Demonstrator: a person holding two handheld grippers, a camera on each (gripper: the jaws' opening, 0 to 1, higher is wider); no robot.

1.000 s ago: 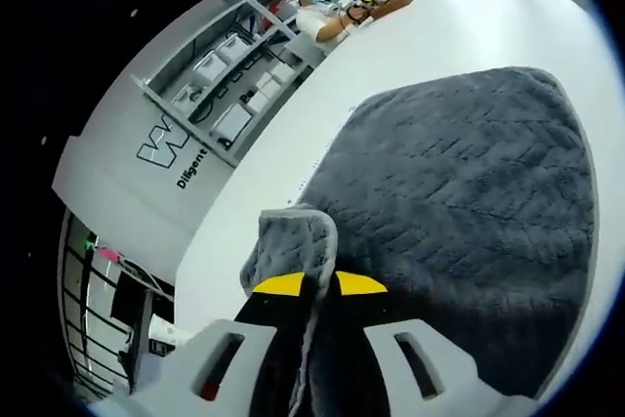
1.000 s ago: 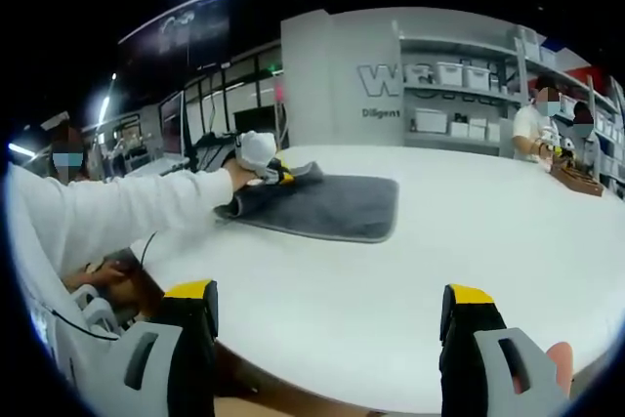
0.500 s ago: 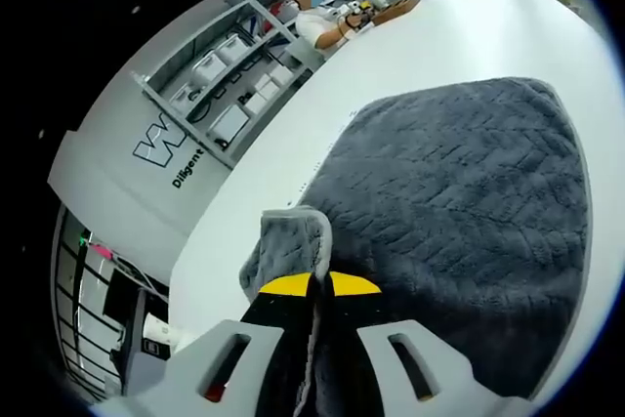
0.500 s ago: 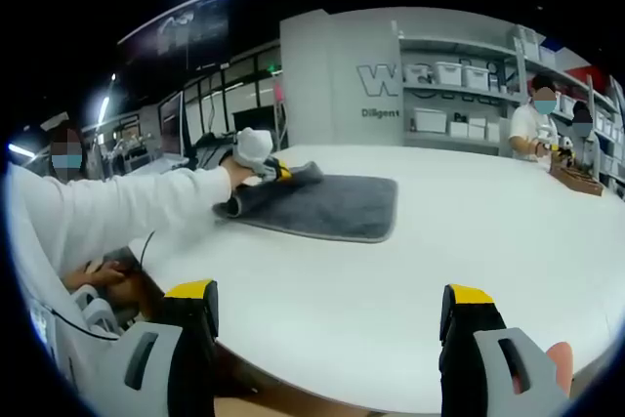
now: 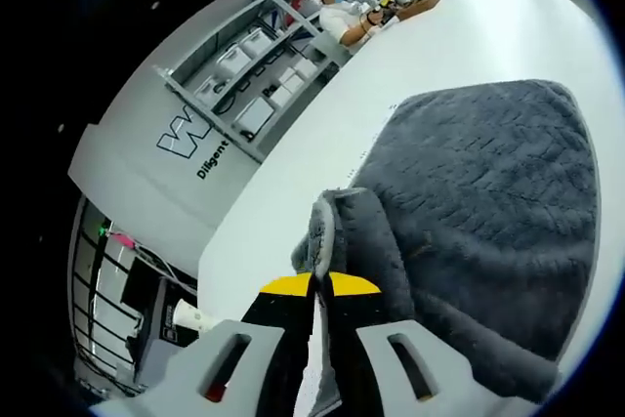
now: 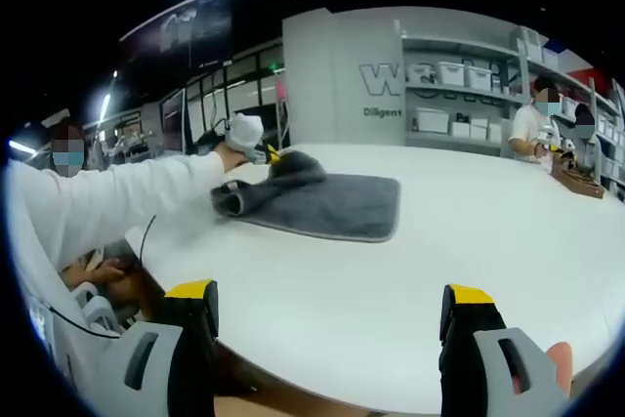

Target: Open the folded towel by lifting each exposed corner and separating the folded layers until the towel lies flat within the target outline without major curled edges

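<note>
A dark grey plush towel point(image 5: 488, 192) lies folded on the white table point(image 5: 293, 192). My left gripper point(image 5: 317, 285) is shut on a corner of the towel's upper layer, and the pinched fabric stands up in a fold just ahead of the yellow-tipped jaws. In the right gripper view the same towel point(image 6: 327, 204) sits far across the table, its left end lifted by the left gripper point(image 6: 266, 154) in a gloved hand. My right gripper point(image 6: 327, 305) hangs open over the near table edge, well away from the towel, nothing between its jaws.
A person's white sleeve point(image 6: 107, 212) stretches from the left towards the towel. Grey shelving with white boxes point(image 6: 459, 95) lines the far wall. People sit at the table's far right end point(image 6: 542, 129) beside a brown tray point(image 6: 576, 180). Bare white table surrounds the towel.
My left gripper has lifted the pinched towel corner higher off the table, and the lifted layer now stands in a taller fold. The right gripper has stayed still.
</note>
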